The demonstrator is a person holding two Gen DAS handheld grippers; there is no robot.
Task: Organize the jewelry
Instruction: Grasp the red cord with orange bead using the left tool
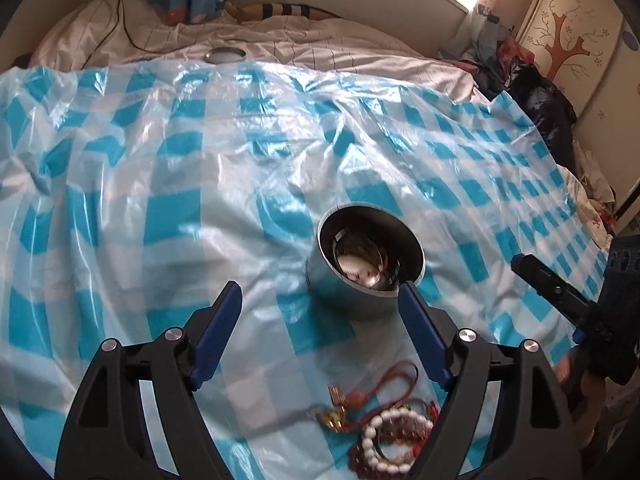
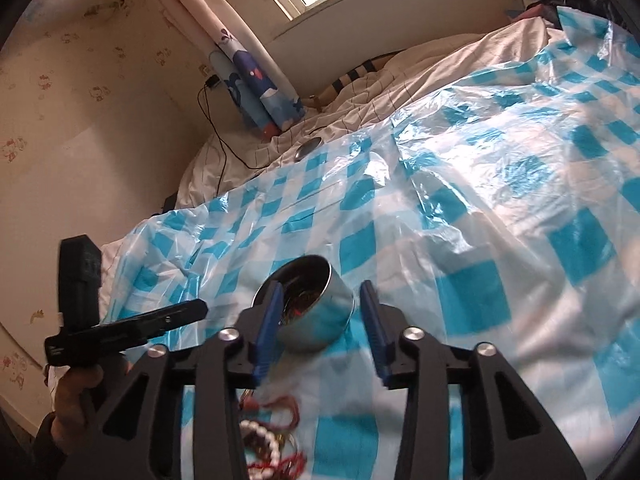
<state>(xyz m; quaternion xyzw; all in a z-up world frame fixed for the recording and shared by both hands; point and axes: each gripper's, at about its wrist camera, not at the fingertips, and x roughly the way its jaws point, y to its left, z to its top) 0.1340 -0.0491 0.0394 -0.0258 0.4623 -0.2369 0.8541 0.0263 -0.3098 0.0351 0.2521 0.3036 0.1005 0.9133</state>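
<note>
Blue-and-white checked plastic sheeting (image 1: 168,184) covers a bed, with pale striped bedding (image 1: 280,36) showing beyond it at 12 o'clock. On the sheeting stands a round metal tin (image 1: 370,256), lid off, with jewelry lying inside it; the pieces within are too dark to tell apart.

From the left wrist view, the left gripper (image 1: 320,292) hangs above the sheeting with its jaws spread wide and nothing between them. The tin sits just beyond its fingertips, toward 1 o'clock. Below the jaws, near 6 o'clock, lies a loose pile of jewelry (image 1: 380,424): a white bead bracelet (image 1: 394,444), dark red-brown beads, a red cord (image 1: 384,384) and a small gold-coloured piece (image 1: 332,418). The right gripper (image 1: 552,288) shows at 3 o'clock.

From the right wrist view, the right gripper (image 2: 320,300) has its jaws partly open on either side of the tin (image 2: 310,304); the blue pads do not press on it. The pile of jewelry (image 2: 272,436) lies below at 6 o'clock. At 9 o'clock a hand (image 2: 80,392) holds the left gripper (image 2: 132,328).

A flat round metal lid (image 1: 225,55) rests far off on the bedding at 12 o'clock.
</note>
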